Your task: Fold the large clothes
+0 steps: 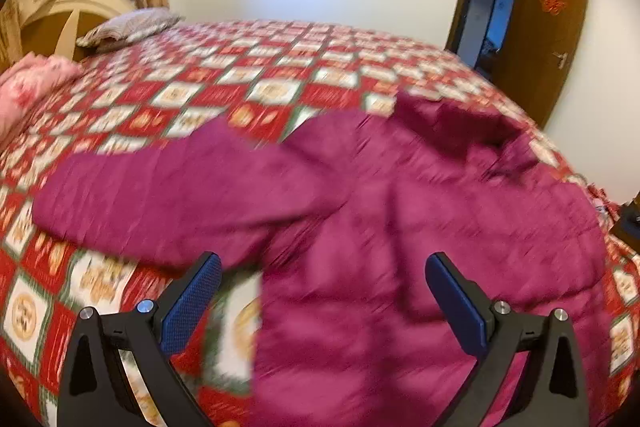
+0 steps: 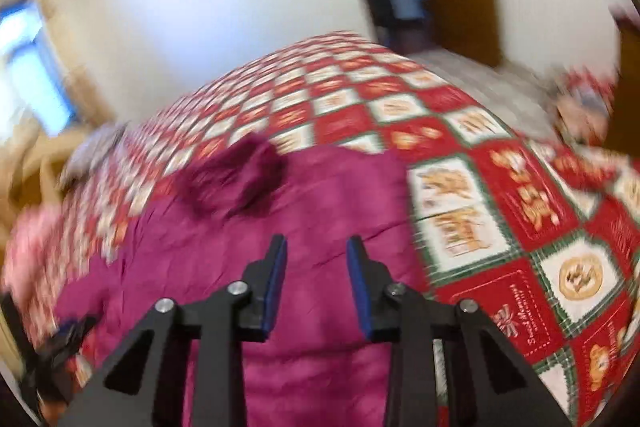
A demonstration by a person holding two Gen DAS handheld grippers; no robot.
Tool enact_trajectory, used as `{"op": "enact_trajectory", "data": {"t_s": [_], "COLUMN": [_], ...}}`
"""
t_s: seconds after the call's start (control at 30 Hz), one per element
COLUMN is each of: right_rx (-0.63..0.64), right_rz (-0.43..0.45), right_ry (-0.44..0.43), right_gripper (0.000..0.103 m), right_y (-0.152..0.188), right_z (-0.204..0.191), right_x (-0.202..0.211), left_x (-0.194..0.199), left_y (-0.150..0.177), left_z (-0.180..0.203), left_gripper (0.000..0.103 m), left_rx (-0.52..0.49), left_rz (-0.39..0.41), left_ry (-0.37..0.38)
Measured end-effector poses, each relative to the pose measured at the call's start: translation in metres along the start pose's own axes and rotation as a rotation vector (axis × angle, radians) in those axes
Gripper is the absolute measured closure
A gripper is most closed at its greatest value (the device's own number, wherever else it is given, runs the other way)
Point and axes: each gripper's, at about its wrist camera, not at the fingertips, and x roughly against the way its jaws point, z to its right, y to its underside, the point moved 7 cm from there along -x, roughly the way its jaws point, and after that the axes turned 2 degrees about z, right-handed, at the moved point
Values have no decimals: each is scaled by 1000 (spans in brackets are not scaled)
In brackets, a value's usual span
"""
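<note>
A large magenta padded jacket (image 1: 400, 211) lies spread on the bed, one sleeve (image 1: 160, 187) stretched to the left and a darker furry collar (image 1: 456, 123) at its far side. My left gripper (image 1: 322, 263) is wide open and empty above the jacket's near edge, by the armpit. In the right wrist view the jacket (image 2: 312, 203) fills the middle, its collar (image 2: 236, 183) at the far left. My right gripper (image 2: 316, 247) is open with a narrower gap, empty, above the jacket's body. Both views are motion-blurred.
The bed has a red, white and green checked cover (image 1: 248, 75). Pillows (image 1: 128, 27) and a pink quilt (image 1: 28, 87) lie at the headboard end. A brown door (image 1: 540, 39) stands open at the right. A dark object (image 2: 60, 347) sits low left in the right view.
</note>
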Motion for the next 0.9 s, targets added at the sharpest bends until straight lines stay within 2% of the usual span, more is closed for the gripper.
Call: {"op": "enact_trajectory", "data": {"t_s": [0.07,0.13,0.27,0.33,0.47,0.6,0.63,0.7,0.77,0.83,0.9], "right_rx": [-59,-64,-66,-61,-35,38,66,110,155,186,211], "right_rz": [0,-15,-96,-119,-86,-64,-59,-54,-55,-56,-58], "right_ry": [17,29,51,73,81,152,175,186,170,172,193], "right_gripper": [72,75,77,80,81,80,76,61,35,22,16], "right_y": [-10,-10,14,26,31,35,35,38,42,44,44], "right_z": [17,20,21,27,32,24,20,14,6,1,-2], "right_x": [-16,-32,-69,-79,-73,-72,-72,-72,-73,-73,-75], "left_x": [-9,-28,-61,-71,-80,-85,-85,-84,-71,-41,-17], "left_y": [-11,-14,1,11,23,22,22,21,16,3,-9], "left_z": [19,33,37,35,36,40,40,35,24,-3,-37], "left_gripper": [1,1,1,1,1,1,1,1,1,1,1], "left_rx": [-25,-39,-35,-26,-37,-65,-65,-36,10,124,202], "left_rz": [1,-20,-105,-124,-110,-117,-119,-127,-130,-38,27], "left_ry": [-11,-59,-148,-160,-175,-214,-213,-171,-103,-71,-79]}}
